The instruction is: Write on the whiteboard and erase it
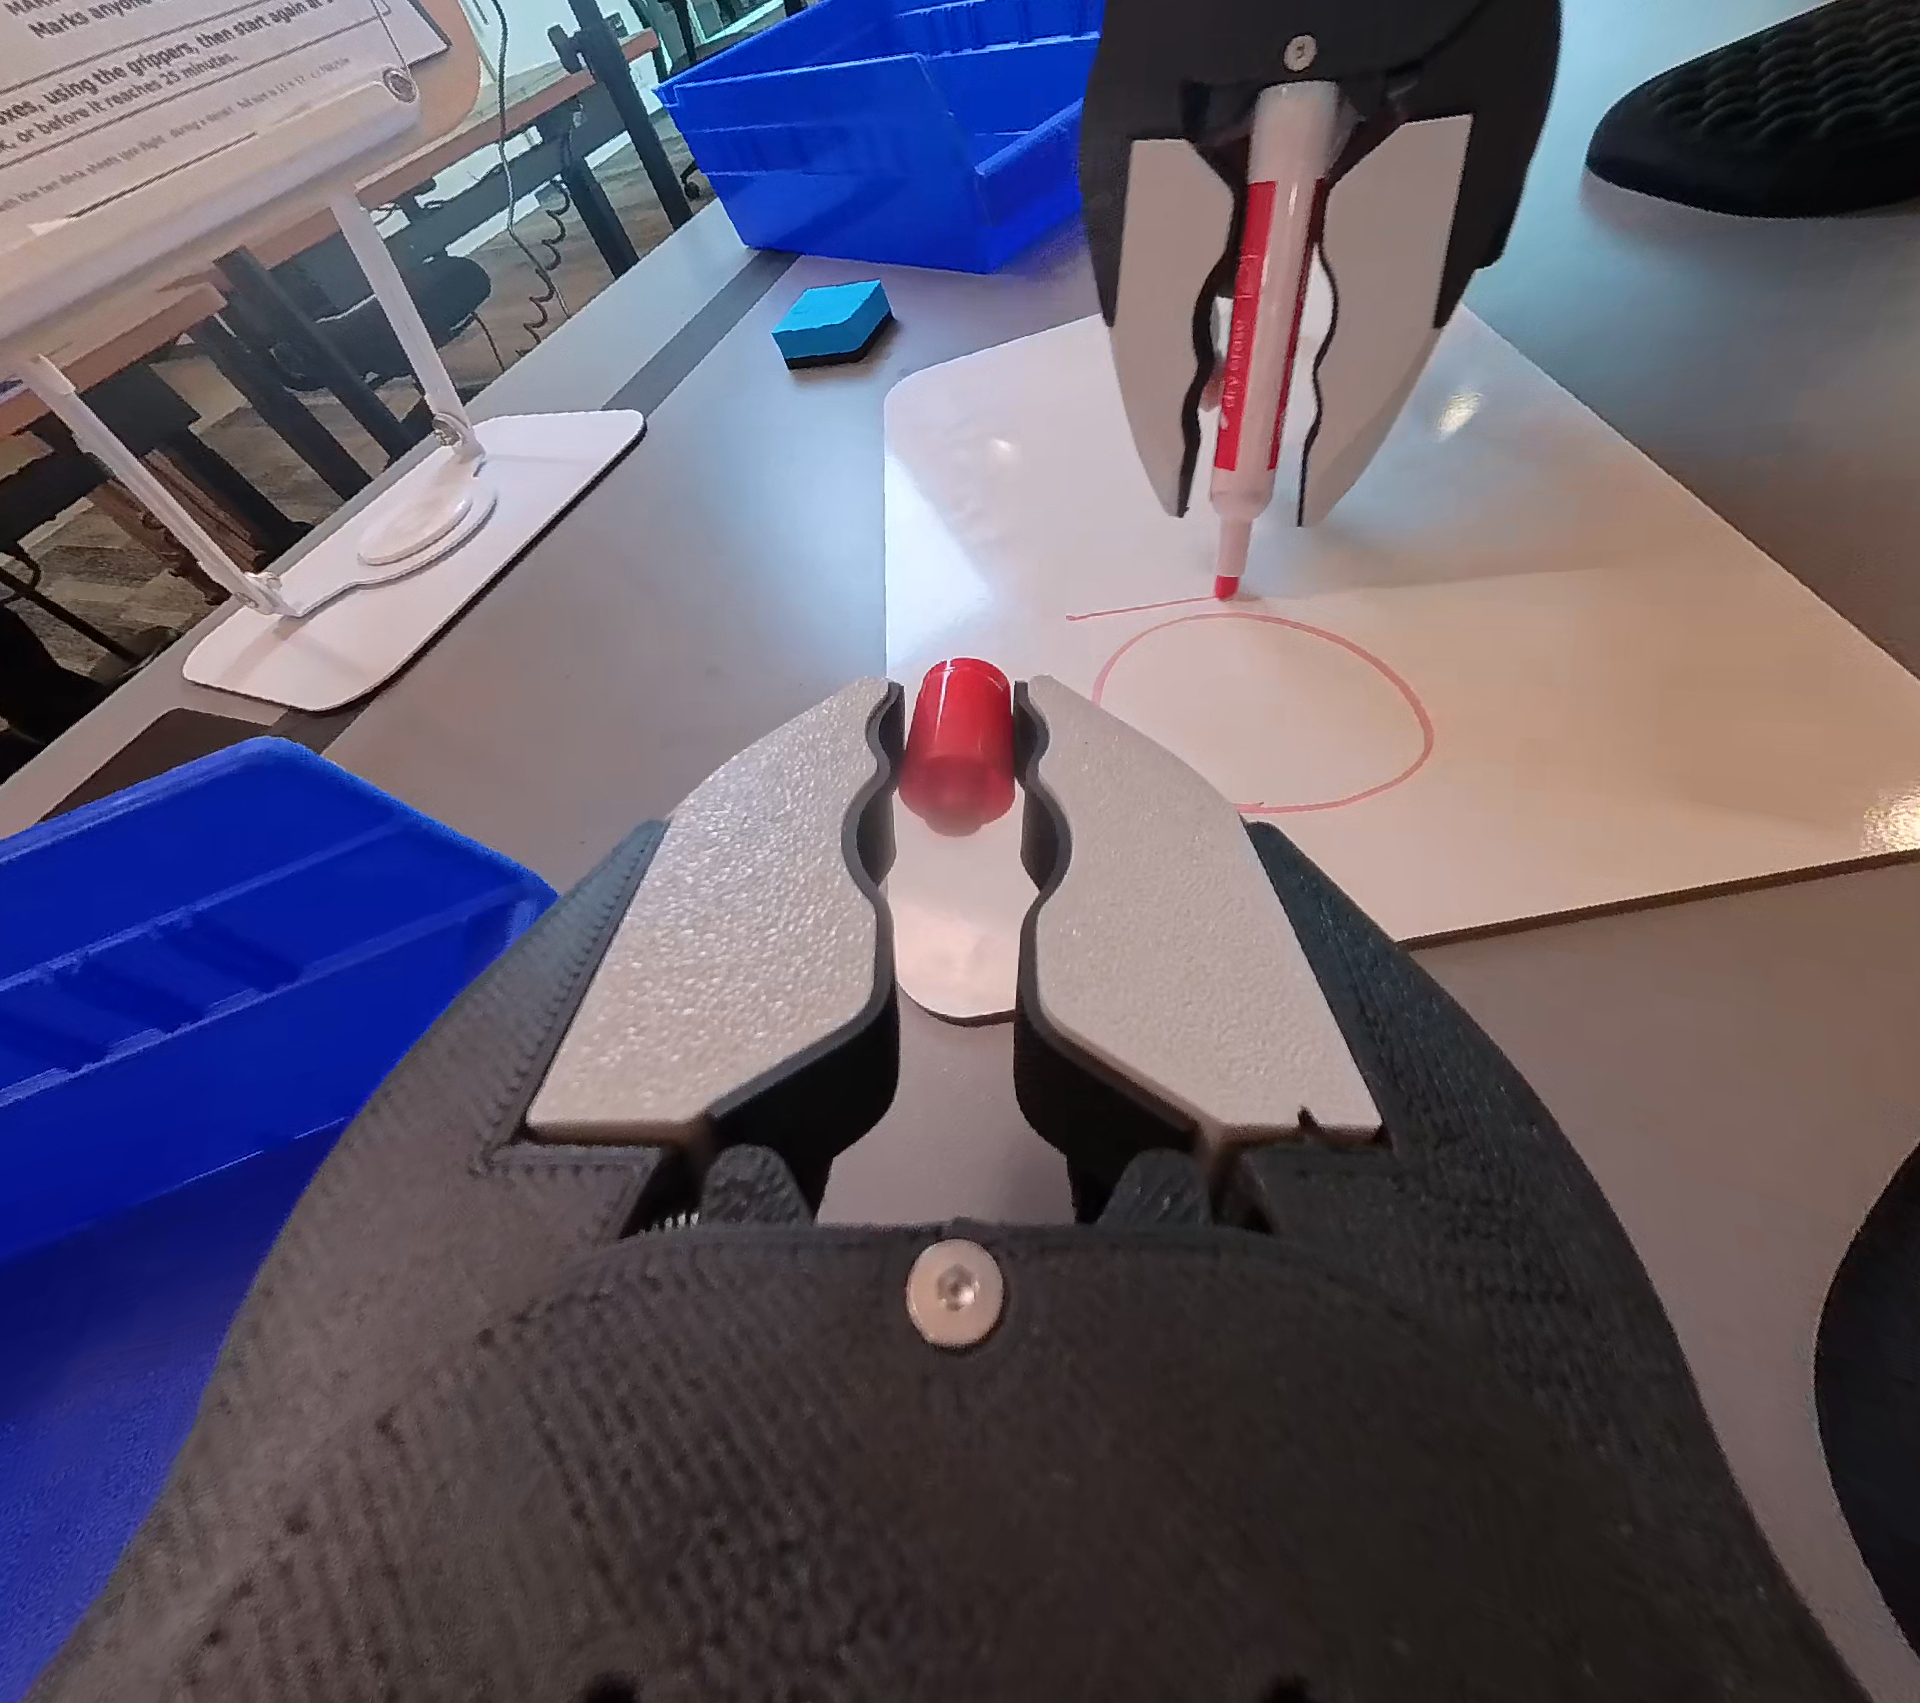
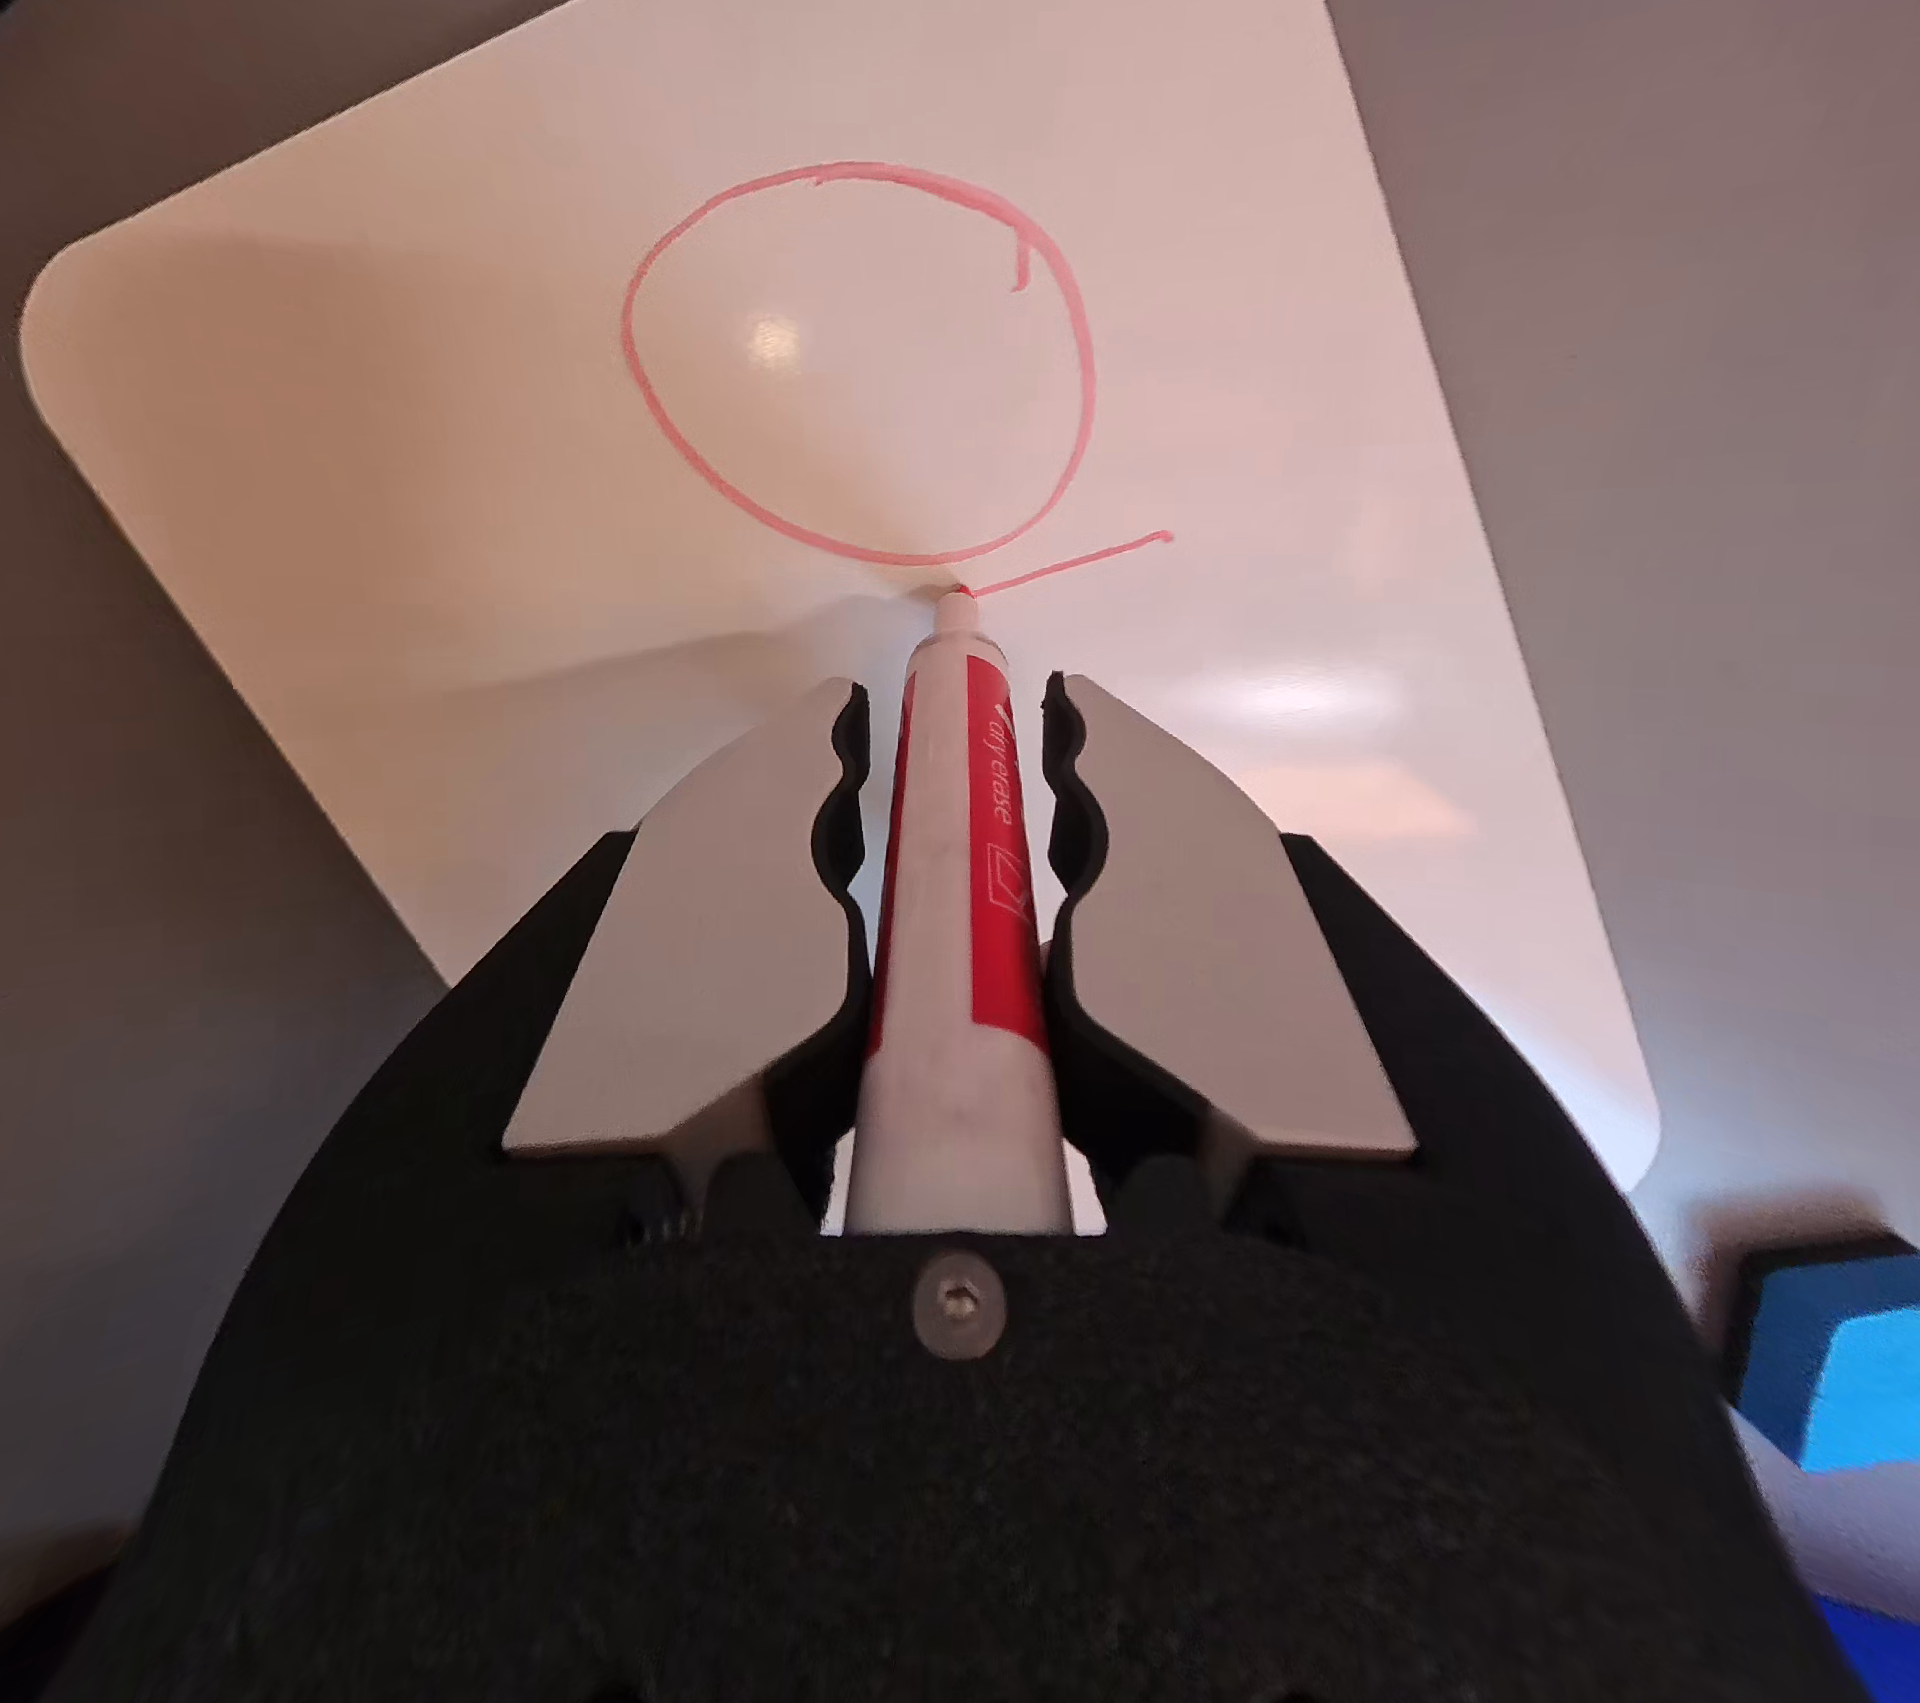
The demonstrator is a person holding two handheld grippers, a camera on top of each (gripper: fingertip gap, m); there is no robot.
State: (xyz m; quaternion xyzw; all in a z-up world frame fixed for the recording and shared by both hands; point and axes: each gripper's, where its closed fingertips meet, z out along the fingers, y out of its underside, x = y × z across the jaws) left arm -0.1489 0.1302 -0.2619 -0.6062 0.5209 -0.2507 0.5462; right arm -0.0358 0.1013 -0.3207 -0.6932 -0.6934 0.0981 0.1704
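A white whiteboard (image 1: 1558,718) lies flat on the grey table, also in the right wrist view (image 2: 416,406). It bears a red circle (image 1: 1262,711) (image 2: 857,365) and a short red line beside it. My right gripper (image 2: 956,697), seen across the board in the left wrist view (image 1: 1242,510), is shut on a red-and-white marker (image 2: 956,926) (image 1: 1257,344), whose tip touches the board at the end of the line. My left gripper (image 1: 956,708) is shut on the red marker cap (image 1: 956,749) at the board's near left corner.
A blue-and-black eraser (image 1: 834,321) lies on the table beyond the board; it shows at the right edge of the right wrist view (image 2: 1839,1383). A blue bin (image 1: 914,115) stands behind it, another blue bin (image 1: 187,978) at near left. A white stand (image 1: 416,531) holds an instruction sheet at left. Across from one pair of fingers to the other is roughly 15 centimeters.
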